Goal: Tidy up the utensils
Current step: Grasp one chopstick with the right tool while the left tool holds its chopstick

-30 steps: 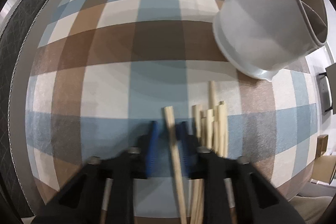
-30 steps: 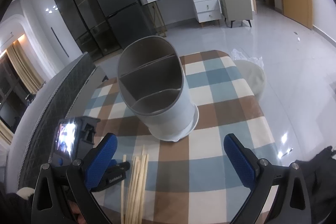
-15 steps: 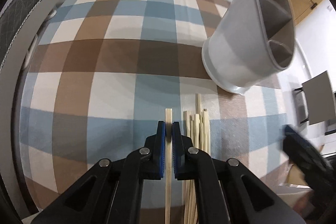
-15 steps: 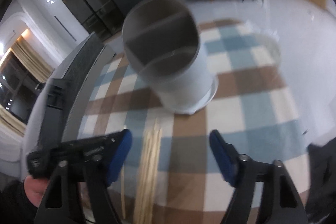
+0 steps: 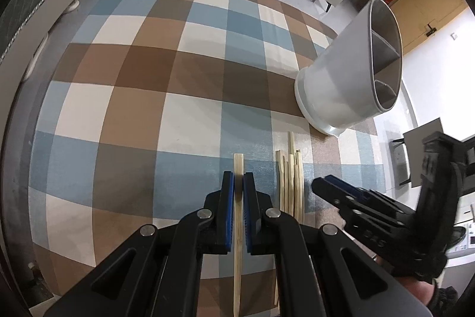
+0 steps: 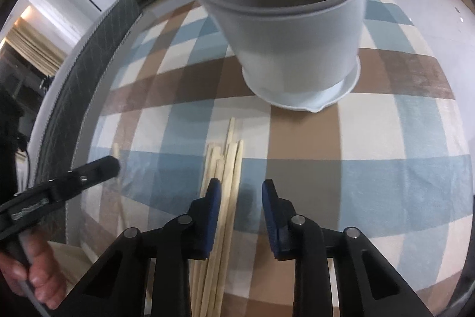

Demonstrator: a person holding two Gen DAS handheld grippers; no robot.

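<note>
The left gripper (image 5: 239,183) is pinching one chopstick (image 5: 238,165), thin, stiff and probably light, near its end, while the right gripper (image 6: 241,192) is closing around the bundle of chopsticks (image 6: 225,156) lying before the divided holder (image 6: 297,28).

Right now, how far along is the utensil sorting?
Done: nothing, as the grey divided holder shows no utensils inside. In hand: left gripper is clamped on one wooden chopstick; right gripper is closing over the chopstick bundle. Left: the whole bundle.
</note>
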